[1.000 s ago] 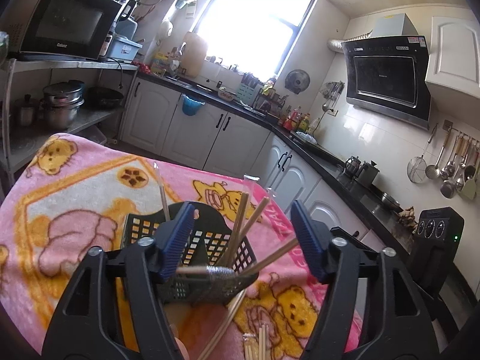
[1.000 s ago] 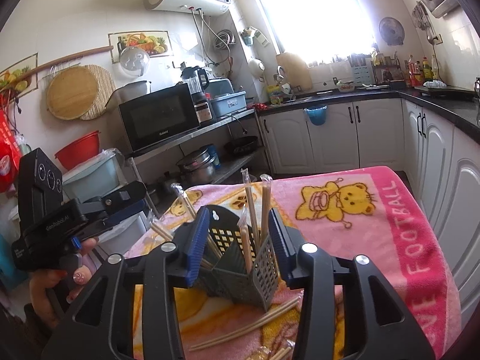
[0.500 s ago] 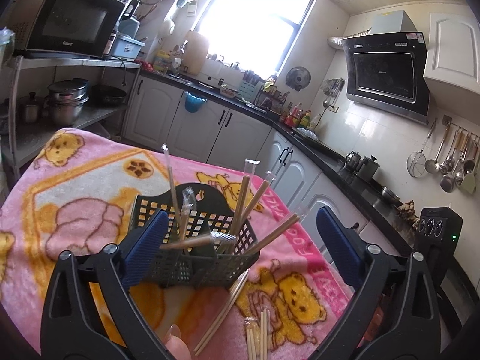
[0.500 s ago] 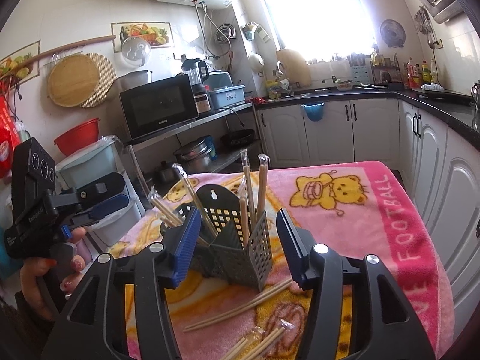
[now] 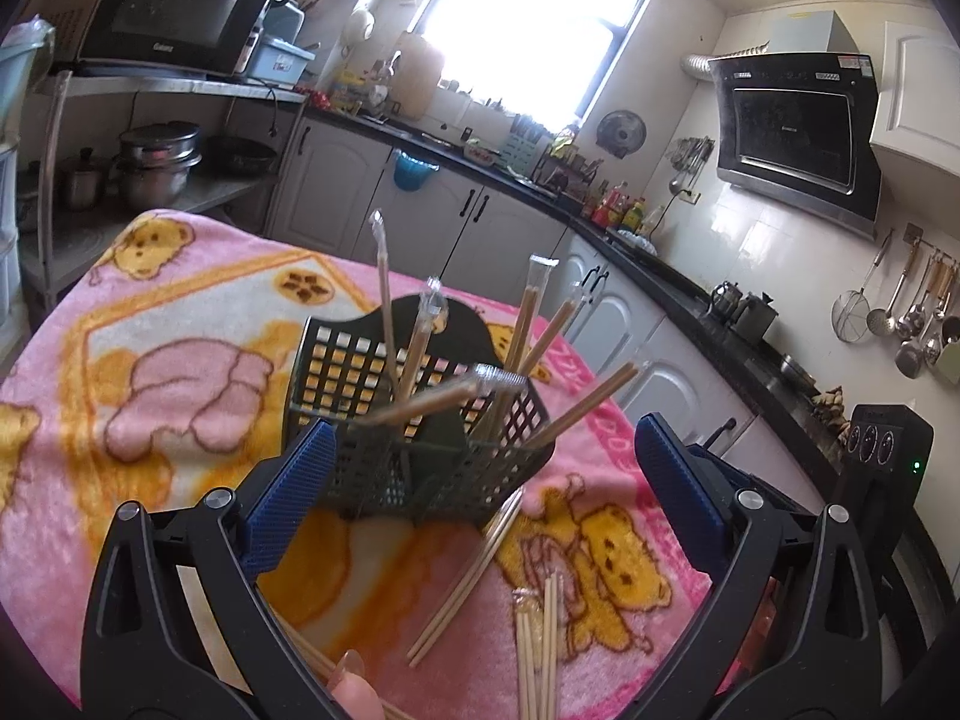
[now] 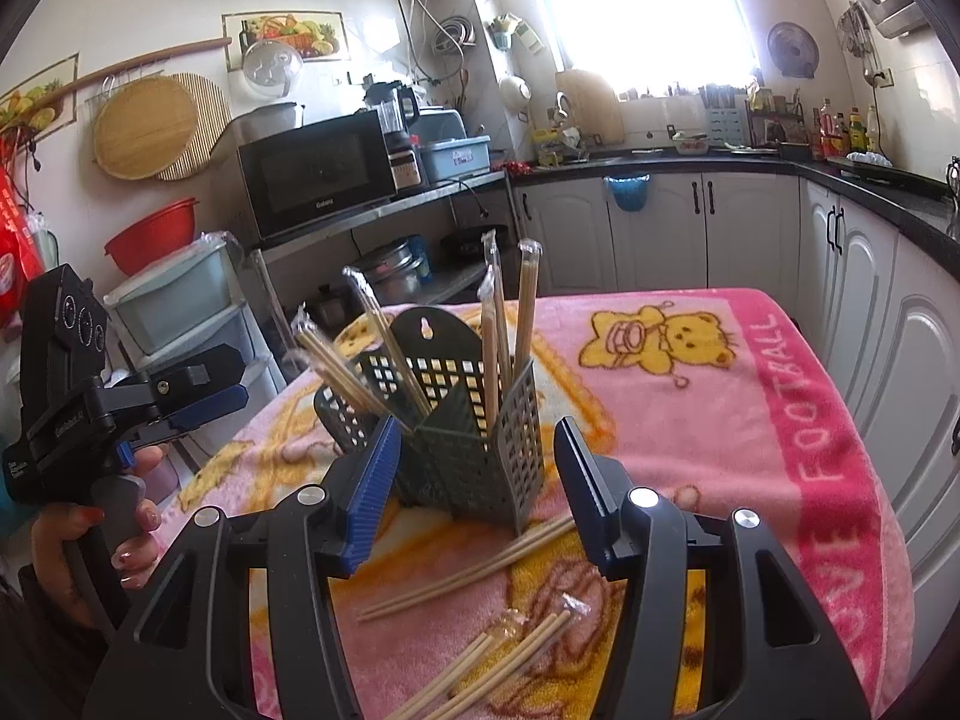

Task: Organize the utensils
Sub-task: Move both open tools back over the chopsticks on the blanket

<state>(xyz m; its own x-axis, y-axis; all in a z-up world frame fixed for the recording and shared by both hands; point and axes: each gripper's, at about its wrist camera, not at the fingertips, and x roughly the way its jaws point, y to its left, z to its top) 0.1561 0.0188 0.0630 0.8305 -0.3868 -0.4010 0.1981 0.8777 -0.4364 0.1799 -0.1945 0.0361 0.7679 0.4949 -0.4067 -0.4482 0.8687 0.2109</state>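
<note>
Right wrist: one holder [image 6: 462, 420], five loose chopsticks [image 6: 468, 570].

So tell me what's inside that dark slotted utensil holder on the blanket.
Several pairs of wrapped wooden chopsticks stand or lean in the utensil holder, tops sticking out above the rim. Their lower ends and the holder's floor are hidden behind its walls.

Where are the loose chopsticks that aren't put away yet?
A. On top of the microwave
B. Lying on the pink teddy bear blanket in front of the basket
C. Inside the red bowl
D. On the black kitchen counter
B: bare wooden chopsticks and wrapped pairs lie flat on the pink teddy bear blanket, just in front of the dark green plastic mesh basket, which already holds several upright ones.
</note>
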